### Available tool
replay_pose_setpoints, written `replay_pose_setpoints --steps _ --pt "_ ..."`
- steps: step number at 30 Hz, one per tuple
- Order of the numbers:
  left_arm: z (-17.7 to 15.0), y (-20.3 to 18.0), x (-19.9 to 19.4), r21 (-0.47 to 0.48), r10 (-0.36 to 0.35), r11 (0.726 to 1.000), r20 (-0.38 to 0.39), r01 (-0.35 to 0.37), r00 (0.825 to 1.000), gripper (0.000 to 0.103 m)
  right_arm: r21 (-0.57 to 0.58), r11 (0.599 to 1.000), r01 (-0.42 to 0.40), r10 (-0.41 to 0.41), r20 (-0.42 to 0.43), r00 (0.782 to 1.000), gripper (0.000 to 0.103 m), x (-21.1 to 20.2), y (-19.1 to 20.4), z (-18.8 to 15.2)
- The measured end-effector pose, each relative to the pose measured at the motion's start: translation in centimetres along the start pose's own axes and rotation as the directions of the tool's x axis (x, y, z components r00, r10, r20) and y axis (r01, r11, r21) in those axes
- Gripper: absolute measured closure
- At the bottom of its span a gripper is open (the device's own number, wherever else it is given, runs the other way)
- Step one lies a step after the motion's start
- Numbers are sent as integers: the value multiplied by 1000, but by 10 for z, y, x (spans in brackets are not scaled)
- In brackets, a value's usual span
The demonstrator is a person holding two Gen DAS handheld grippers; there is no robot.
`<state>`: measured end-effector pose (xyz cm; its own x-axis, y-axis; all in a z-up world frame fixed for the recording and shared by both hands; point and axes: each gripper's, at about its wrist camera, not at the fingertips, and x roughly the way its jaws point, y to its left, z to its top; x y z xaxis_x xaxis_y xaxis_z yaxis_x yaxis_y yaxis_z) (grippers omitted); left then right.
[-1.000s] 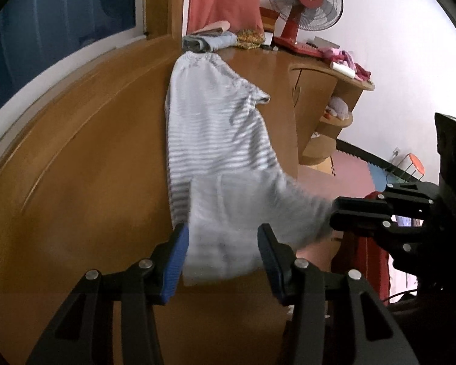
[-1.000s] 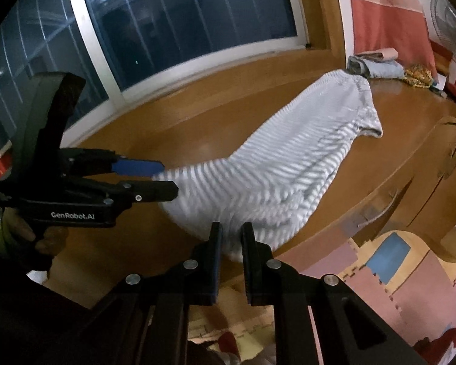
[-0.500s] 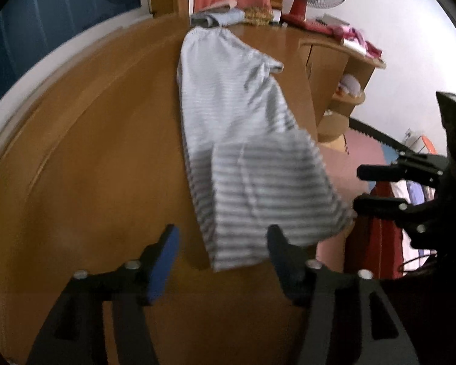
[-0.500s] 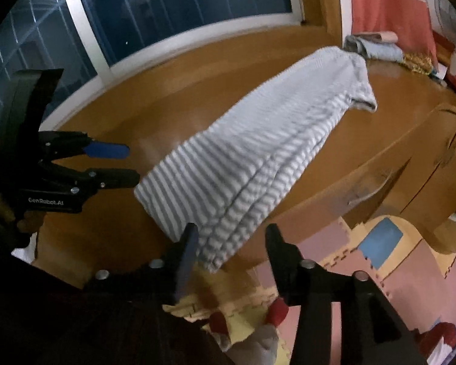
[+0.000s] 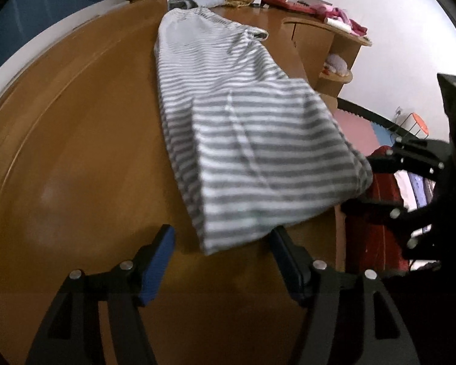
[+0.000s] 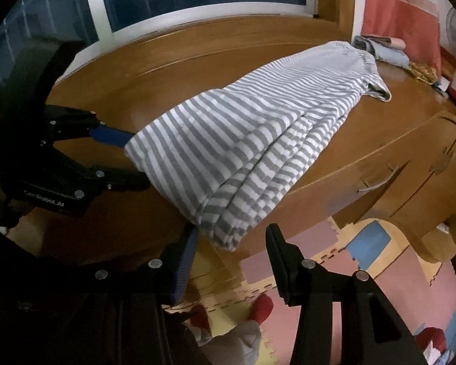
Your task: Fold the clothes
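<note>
The striped garment (image 5: 243,140) is lying lengthwise on the wooden tabletop (image 5: 76,152), waistband far, while the left gripper (image 5: 222,261) and right gripper (image 6: 231,261) are gaping empty.

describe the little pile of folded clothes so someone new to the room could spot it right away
Start at the long wooden counter under the window and follow the grey-and-white striped garment to its far end. Just past it, below the pink curtain, sits the small pile of folded clothes: plain pale blue and grey, unstriped.
</note>
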<state>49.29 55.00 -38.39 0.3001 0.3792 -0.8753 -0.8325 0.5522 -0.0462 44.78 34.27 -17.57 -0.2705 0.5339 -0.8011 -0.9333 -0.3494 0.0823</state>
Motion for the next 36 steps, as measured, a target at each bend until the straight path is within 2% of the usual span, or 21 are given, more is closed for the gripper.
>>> replay_pose_setpoints --steps 1,3,4,5,7,11,18,23,29,36 --pt "1 -2 1 8 6 1000 4 -6 1000 40 2 1000 10 -10 5 1000 57 1 1 0" --pt "3 -8 2 28 14 1000 4 -14 1000 49 7 1000 29 -29 24 999 61 1 3 0" --pt "3 -11 1 36 5 999 5 -5 1000 61 8 999 37 -38 32 999 73 1 5 1" --pt "3 -15 1 45 -5 999 6 5 1000 64 6 999 43 -43 36 998 82 -1 7 2" --pt "6 -19 -4 52 -2 999 22 1 1000 70 -5 998 64 -64 51 997 87 -7 9 4" --pt "14 -18 -22 26 -35 999 70 34 997 71 -3 998 64 -63 86 994 89 -25 9 9" --pt "38 -10 -54 -28 -49 998 165 54 985 71 38 999 -18 13 148 989 90 -53 1 32" --pt "58 0 -64 -45 -37 998 203 47 978 71 63 995 -79 66 188 980 90 -63 -7 53" --pt "84 0 -61 -50 -2 999 232 14 973 71 78 993 -86 68 215 974 90 -61 -18 72" --pt "113 5 -43 -63 31 998 233 -17 972 71 149 983 -107 65 260 963 92 -56 -50 87"
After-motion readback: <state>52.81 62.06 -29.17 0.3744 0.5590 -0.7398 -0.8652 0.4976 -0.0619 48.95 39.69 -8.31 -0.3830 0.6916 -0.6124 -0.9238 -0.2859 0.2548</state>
